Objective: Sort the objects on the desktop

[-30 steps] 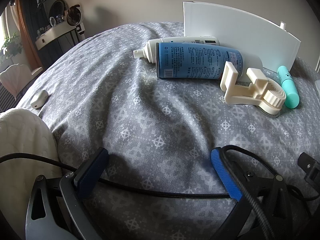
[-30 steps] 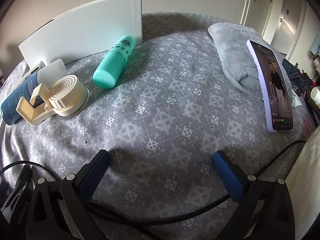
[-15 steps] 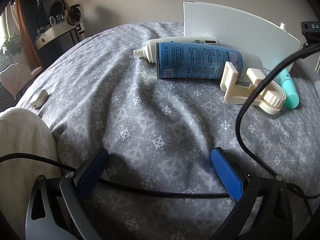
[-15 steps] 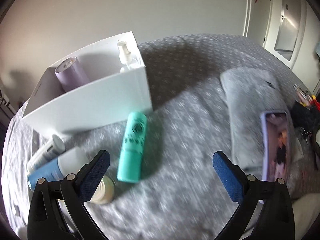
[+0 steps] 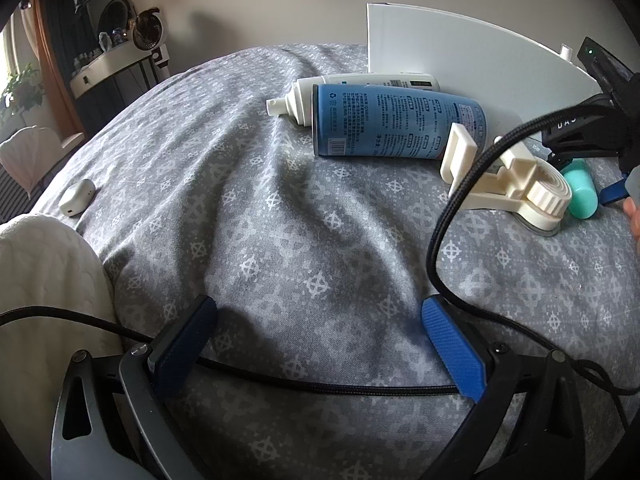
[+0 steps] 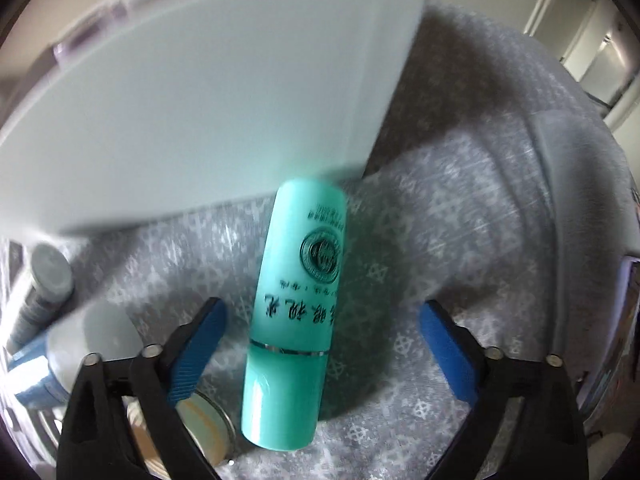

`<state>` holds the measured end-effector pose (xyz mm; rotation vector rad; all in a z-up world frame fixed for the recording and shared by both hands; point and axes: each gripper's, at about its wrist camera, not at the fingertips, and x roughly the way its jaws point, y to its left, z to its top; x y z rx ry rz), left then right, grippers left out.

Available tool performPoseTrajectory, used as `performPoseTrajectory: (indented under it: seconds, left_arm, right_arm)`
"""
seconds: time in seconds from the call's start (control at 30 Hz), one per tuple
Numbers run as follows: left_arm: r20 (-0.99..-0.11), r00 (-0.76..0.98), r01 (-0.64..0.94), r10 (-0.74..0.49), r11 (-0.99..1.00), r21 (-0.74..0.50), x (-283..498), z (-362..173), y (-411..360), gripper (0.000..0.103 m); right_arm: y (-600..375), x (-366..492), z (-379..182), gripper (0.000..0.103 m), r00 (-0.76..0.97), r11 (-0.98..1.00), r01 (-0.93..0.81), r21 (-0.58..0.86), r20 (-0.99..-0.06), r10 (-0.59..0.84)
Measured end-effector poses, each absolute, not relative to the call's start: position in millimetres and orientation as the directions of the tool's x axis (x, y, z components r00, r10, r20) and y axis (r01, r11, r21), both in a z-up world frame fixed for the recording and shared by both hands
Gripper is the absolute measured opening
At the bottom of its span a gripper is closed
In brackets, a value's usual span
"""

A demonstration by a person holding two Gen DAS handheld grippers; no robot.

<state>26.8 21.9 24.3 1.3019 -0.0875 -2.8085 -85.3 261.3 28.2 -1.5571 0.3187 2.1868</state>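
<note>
A teal bottle [image 6: 298, 308] lies on the grey patterned bedspread [image 6: 460, 240] in front of a white storage box [image 6: 200, 100]. My right gripper [image 6: 322, 344] is open, its blue fingers on either side of the bottle, not touching it. In the left wrist view the right gripper [image 5: 600, 128] hangs over the teal bottle [image 5: 580, 194]. My left gripper [image 5: 316, 344] is open and empty, low over the bedspread [image 5: 280, 220]. A blue spray can [image 5: 400, 126], a white bottle [image 5: 360, 84] and a cream phone holder [image 5: 516, 184] lie by the white box [image 5: 460, 64].
A small white earbud case [image 5: 76, 197] lies at the left, next to a white quilted cover [image 5: 44, 280]. A grey plush pillow [image 6: 580, 184] lies at the right. Black cables [image 5: 460, 184] cross the left wrist view. A shelf and a fan stand beyond the bed.
My right gripper has risen, swung left and come down over the teal bottle, which now lies between its open fingers. My left gripper has stayed still.
</note>
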Motion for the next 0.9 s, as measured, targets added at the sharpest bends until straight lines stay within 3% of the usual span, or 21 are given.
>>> performPoseTrajectory:
  seconds: [0.03, 0.1, 0.17, 0.33, 0.57, 0.63, 0.67, 0.9]
  left_arm:
    - [-0.761, -0.646, 0.017, -0.065, -0.997, 0.07, 26.9, 24.4, 21.9, 0.103]
    - [-0.761, -0.646, 0.017, -0.065, -0.997, 0.07, 26.9, 24.4, 21.9, 0.103]
    - [-0.761, -0.646, 0.017, -0.064, -0.997, 0.07, 26.9, 24.4, 21.9, 0.103]
    - [-0.761, -0.646, 0.017, -0.064, -0.997, 0.07, 27.0, 24.5, 22.1, 0.103]
    - [-0.761, -0.646, 0.017, -0.064, -0.997, 0.07, 27.0, 24.6, 22.1, 0.103]
    - [-0.761, -0.646, 0.017, -0.064, -0.997, 0.069, 27.0, 24.6, 22.1, 0.103]
    - [-0.761, -0.646, 0.017, -0.064, -0.997, 0.069, 27.0, 24.6, 22.1, 0.103]
    - [-0.762, -0.645, 0.016, -0.059, -0.998, 0.064, 26.4, 23.2, 21.1, 0.103]
  right_arm:
    - [258.3, -82.5, 30.5, 0.083, -0.292, -0.885, -0.46, -0.074, -0.928, 0.229]
    - [253.9, -77.6, 36.1, 0.052, -0.312, -0.901, -0.428, -0.076, -0.923, 0.227]
    - [252.8, -72.8, 42.0, 0.032, -0.32, -0.909, -0.412, -0.06, -0.925, 0.206]
    - [257.8, -37.1, 68.8, 0.032, -0.423, -0.894, -0.439, 0.093, -0.899, 0.114]
    - [244.5, -3.7, 135.2, 0.032, -0.593, -0.901, -0.391, 0.188, -0.8, 0.09]
    - [244.7, -1.2, 157.7, 0.027, -0.641, -0.898, -0.392, 0.2, -0.76, 0.111]
    - [245.9, -1.9, 169.0, 0.012, -0.663, -0.898, -0.389, 0.205, -0.74, 0.118]
    - [264.7, -47.6, 250.2, 0.011, -0.759, -0.914, -0.379, 0.144, -0.613, 0.218]
